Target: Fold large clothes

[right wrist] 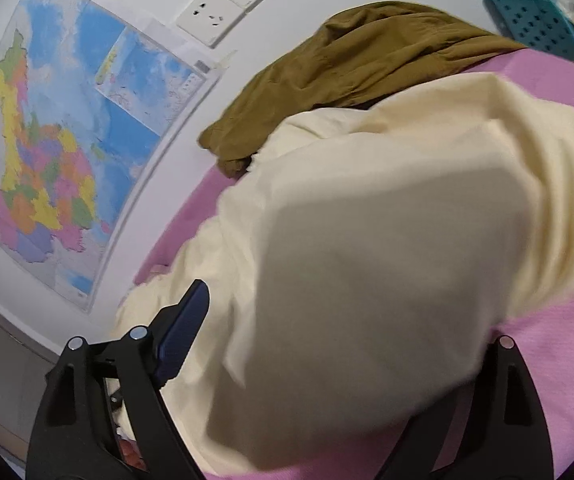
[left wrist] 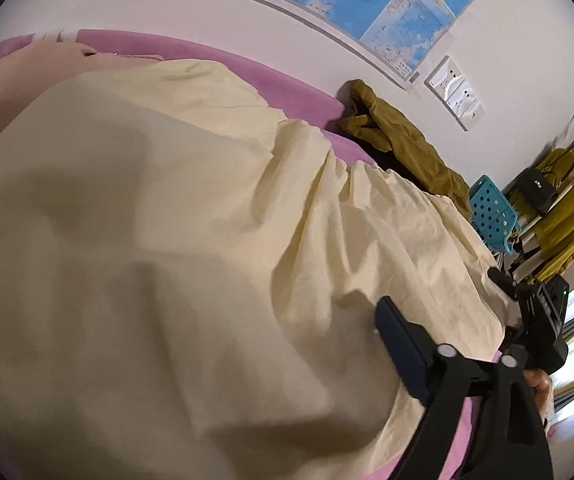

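A large cream cloth [left wrist: 167, 220] lies rumpled over the pink bed [left wrist: 215, 54] and fills most of the left wrist view. My left gripper [left wrist: 287, 304] is open. Only its right finger [left wrist: 399, 348] shows, blue pad bare, and the cloth hides the other finger. In the right wrist view a blurred fold of the same cream cloth [right wrist: 367, 260] lies between the jaws of my right gripper [right wrist: 290, 286]. Its left finger [right wrist: 185, 336] stands clear of the fabric, pad bare, and the cloth covers the right fingertip. The right gripper is open.
An olive-brown garment [left wrist: 403, 140] [right wrist: 347, 72] lies bunched against the wall beyond the cloth. A teal perforated basket [left wrist: 491, 208] [right wrist: 543, 20] stands past the bed end, with a mustard garment [left wrist: 567, 216] on a rack. A map [right wrist: 67, 140] and sockets [right wrist: 223, 12] are on the wall.
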A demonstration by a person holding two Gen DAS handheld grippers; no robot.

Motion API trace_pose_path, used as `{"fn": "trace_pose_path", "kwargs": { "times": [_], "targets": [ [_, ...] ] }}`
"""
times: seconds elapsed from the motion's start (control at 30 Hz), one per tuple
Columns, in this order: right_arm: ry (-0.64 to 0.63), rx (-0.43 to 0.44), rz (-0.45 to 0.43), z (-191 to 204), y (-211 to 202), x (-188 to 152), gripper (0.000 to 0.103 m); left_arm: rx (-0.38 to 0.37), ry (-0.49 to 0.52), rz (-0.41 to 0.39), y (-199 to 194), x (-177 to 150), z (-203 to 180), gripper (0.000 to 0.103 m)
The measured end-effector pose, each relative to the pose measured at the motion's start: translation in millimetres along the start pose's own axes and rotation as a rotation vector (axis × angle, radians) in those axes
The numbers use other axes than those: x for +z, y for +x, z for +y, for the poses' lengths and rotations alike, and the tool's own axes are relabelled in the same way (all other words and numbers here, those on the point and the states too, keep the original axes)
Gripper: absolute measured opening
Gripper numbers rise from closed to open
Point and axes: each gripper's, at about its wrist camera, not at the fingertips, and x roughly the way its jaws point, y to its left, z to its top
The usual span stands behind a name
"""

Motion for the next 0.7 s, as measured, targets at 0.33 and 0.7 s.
{"fn": "trace_pose_path", "kwargs": {
  "times": [0.33, 0.7],
  "targets": [
    [-0.023, 0.062, 0.056, -2.6, 16.6, 5.8, 0.050, 0.113, 0.022, -0.013, 10.5, 6.4, -8.1, 0.081],
    [-0.101, 0.033, 0.107, 3.6, 24.5, 4.9, 0.032, 0.149, 0.032, -0.021, 12.6, 7.3, -9.9, 0.076]
  ]
}}
